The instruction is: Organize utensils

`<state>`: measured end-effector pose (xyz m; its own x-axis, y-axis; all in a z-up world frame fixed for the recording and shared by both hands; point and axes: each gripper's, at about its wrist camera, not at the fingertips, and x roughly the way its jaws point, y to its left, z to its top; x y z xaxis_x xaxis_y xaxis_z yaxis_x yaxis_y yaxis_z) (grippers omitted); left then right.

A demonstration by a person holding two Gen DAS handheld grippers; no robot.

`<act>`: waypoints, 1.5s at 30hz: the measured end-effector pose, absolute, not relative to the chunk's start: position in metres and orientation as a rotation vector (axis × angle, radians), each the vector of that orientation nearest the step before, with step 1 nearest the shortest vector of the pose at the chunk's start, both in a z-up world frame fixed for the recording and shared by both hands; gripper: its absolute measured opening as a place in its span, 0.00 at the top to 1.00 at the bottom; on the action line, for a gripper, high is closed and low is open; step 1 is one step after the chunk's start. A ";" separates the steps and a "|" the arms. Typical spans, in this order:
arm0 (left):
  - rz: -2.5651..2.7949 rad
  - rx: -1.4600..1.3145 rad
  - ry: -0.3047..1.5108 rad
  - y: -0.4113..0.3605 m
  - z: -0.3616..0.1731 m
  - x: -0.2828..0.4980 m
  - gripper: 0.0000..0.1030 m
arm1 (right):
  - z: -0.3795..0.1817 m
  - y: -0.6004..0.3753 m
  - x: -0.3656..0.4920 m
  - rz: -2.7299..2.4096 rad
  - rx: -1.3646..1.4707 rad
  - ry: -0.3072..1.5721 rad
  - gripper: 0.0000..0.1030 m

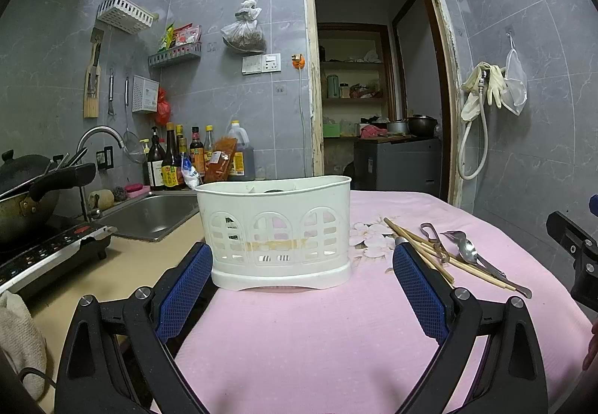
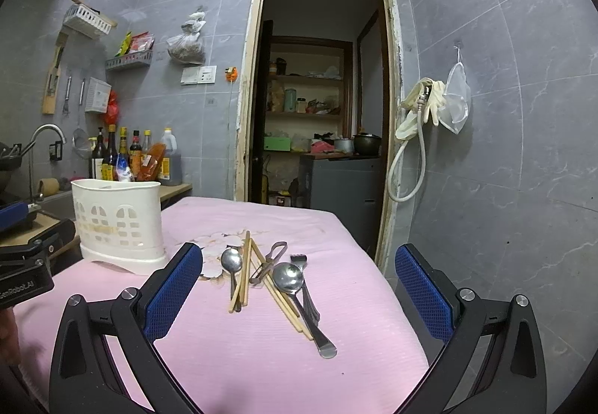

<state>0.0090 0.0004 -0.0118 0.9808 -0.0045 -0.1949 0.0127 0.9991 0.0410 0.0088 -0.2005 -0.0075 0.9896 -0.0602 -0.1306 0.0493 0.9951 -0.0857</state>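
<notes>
A white plastic utensil basket stands on the pink cloth, just beyond my open left gripper; it also shows in the right wrist view at the left. A pile of utensils lies on the cloth in front of my open, empty right gripper: a large spoon, a small spoon, a fork, a peeler and wooden chopsticks. In the left wrist view the pile lies to the right of the basket.
A sink, sauce bottles, a wok and an induction hob are at the left. A doorway is behind the table. The table's right edge drops off beside the tiled wall.
</notes>
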 end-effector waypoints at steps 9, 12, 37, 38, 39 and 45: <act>-0.009 0.040 0.198 0.001 -0.015 0.010 0.08 | -0.008 -0.199 0.009 -0.056 -0.083 0.135 0.00; -0.010 0.039 0.200 0.000 -0.015 0.009 0.08 | -0.008 -0.200 0.009 -0.055 -0.082 0.137 0.00; -0.013 0.036 0.204 -0.002 -0.018 0.008 0.08 | -0.007 -0.201 0.010 -0.054 -0.082 0.141 0.00; -0.014 0.036 0.204 -0.002 -0.017 0.008 0.08 | -0.007 -0.202 0.010 -0.054 -0.082 0.141 0.00; -0.013 0.036 0.205 -0.002 -0.018 0.008 0.08 | -0.007 -0.202 0.010 -0.054 -0.082 0.141 0.00; -0.014 0.034 0.211 -0.004 -0.022 0.007 0.08 | -0.010 -0.198 0.011 -0.054 -0.082 0.142 0.00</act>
<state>0.0073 -0.0038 -0.0216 0.9777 -0.0103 -0.2096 0.0175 0.9993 0.0328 0.0113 -0.1976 -0.0104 0.9885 -0.0592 -0.1394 0.0475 0.9952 -0.0855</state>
